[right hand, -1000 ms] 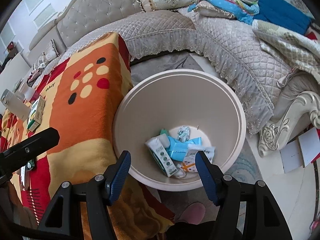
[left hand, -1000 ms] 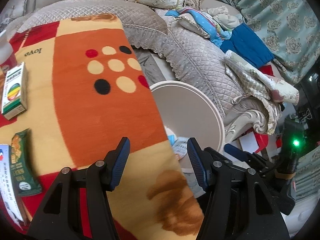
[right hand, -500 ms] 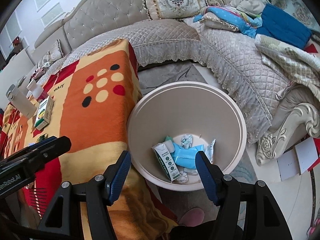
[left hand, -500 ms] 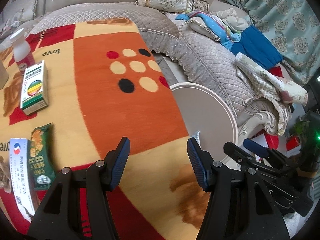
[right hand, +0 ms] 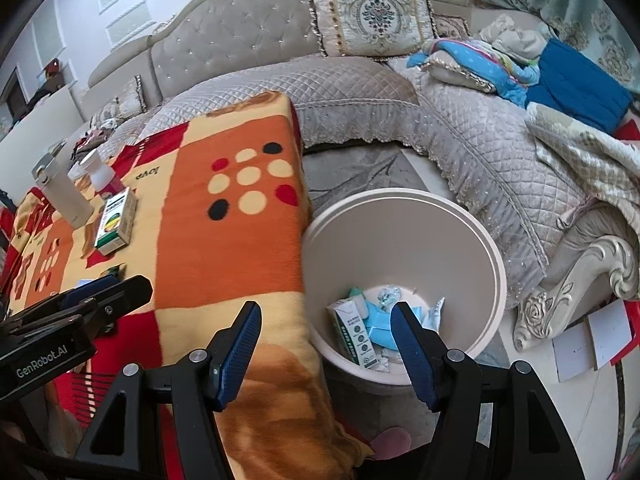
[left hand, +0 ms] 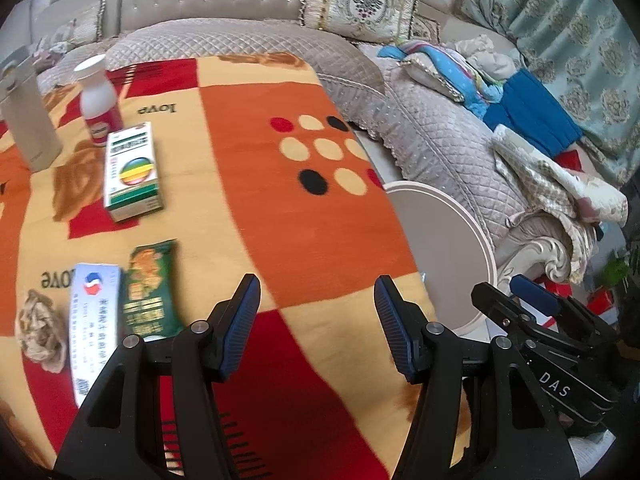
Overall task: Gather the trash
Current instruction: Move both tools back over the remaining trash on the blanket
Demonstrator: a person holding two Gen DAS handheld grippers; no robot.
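Both claws are spread wide and hold nothing: the left gripper [left hand: 316, 320] hovers over the orange-and-red patterned blanket [left hand: 248, 152], the right gripper [right hand: 326, 334] over the near rim of the round beige plastic bin [right hand: 472, 240], which already holds cartons and wrappers. Left of the left gripper lie the green foil snack wrapper [left hand: 150, 284] and, further left, a crumpled brownish paper wad [left hand: 40, 326]. The wrapper looks light, thin and slippery — probably best pinched across a crimped end.
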